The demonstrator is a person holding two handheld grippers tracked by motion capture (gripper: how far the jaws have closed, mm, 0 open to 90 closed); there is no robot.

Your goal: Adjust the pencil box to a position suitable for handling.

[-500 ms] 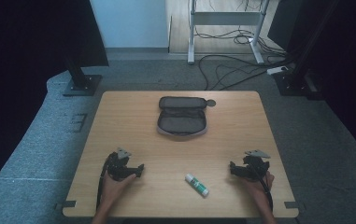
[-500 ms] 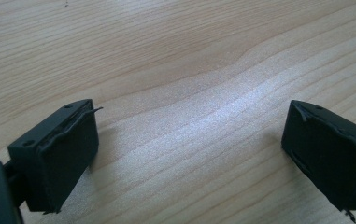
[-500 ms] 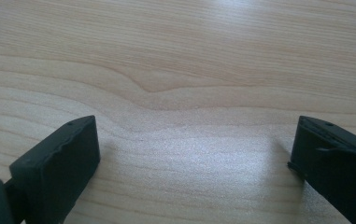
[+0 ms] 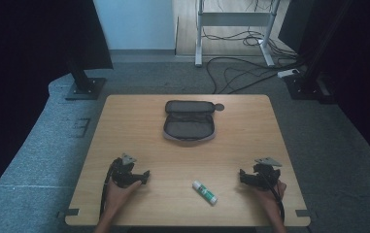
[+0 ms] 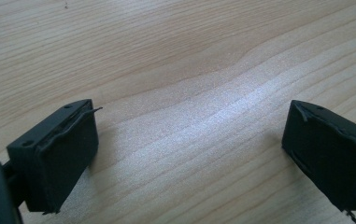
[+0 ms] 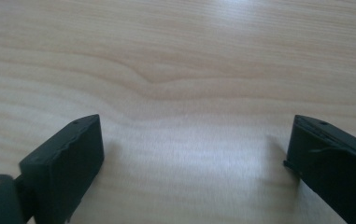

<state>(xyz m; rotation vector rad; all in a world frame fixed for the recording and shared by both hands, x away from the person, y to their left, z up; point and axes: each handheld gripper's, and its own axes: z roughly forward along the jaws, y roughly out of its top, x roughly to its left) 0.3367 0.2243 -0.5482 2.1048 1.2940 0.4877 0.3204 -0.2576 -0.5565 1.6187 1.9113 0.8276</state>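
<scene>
Resting low on the bench (image 4: pixel 139 126), the left hand-held gripper (image 4: pixel 146 174) and right hand-held gripper (image 4: pixel 241 175) both stand spread and empty; the glue stick (image 4: pixel 205 191) lies untouched between them, the open pencil case (image 4: pixel 189 127) farther back; seemingly nothing is begun.

Right gripper (image 6: pixel 194 158) over bare wooden table (image 6: pixel 180 60), close to surface. Two black jaws spread wide, one at each lower corner. Nothing between them. Wood grain running across, pale glare at centre.
</scene>
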